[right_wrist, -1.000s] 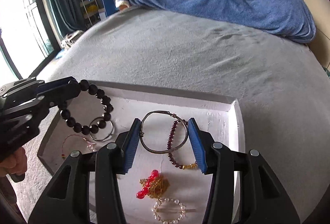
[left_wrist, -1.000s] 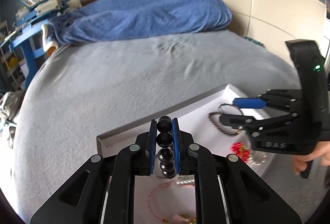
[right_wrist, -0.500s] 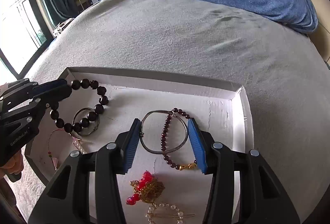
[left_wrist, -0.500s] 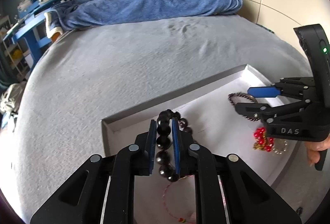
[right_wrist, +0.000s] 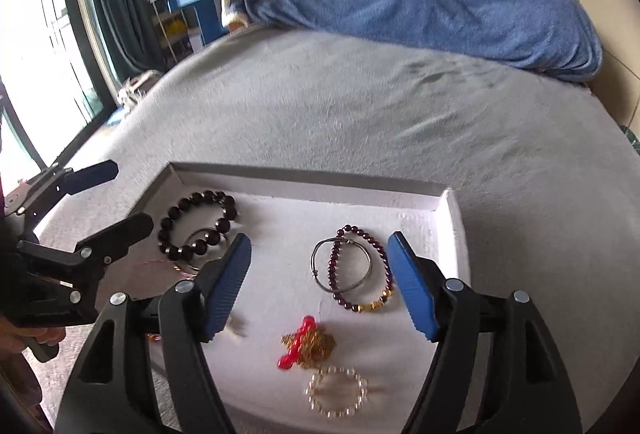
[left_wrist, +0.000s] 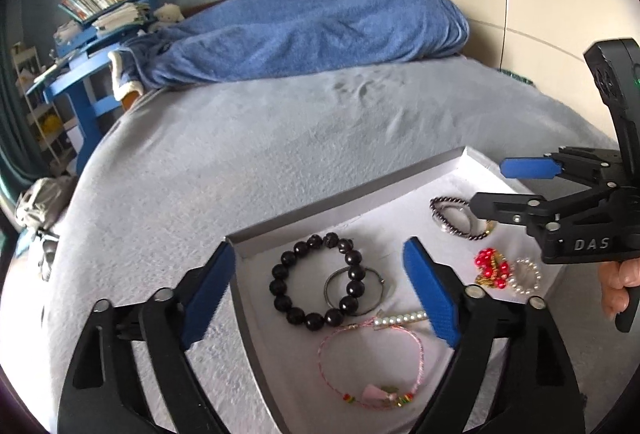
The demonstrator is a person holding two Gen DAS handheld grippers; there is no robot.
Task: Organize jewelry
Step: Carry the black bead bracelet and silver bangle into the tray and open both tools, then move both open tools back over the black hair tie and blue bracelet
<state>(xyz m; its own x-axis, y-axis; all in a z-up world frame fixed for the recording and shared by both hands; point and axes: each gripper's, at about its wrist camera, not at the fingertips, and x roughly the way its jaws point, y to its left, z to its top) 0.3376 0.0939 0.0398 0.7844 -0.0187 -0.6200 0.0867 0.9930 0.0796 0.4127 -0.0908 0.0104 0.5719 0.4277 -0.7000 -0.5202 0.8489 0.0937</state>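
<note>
A: What lies where, from the tray's left edge to its right?

B: A shallow white tray point(right_wrist: 308, 190) sits on a grey bed point(right_wrist: 360, 106). In its far left corner lies a black bead bracelet point(left_wrist: 316, 286), overlapping a thin metal ring point(left_wrist: 354, 292). Nearer along the left edge sit a pearl clip point(left_wrist: 400, 320) and a pink cord bracelet point(left_wrist: 370, 366). Toward the right edge, a dark red bead bracelet point(right_wrist: 362, 268) crosses a silver bangle point(right_wrist: 340, 266); nearer are a red and gold charm point(right_wrist: 306, 346) and a pearl ring bracelet point(right_wrist: 336, 390)

A: And the grippers?

B: The left gripper point(left_wrist: 318, 294) hovers above the black beads, jaws opening wide, gripping nothing. The right gripper point(right_wrist: 320, 284) frames the bangle pair, jaws opening, pads clear of both

A: How should it finish well?

B: My judgement: lift each gripper straight up so no pad snags a strand, then separate overlapping pieces one at a time
</note>
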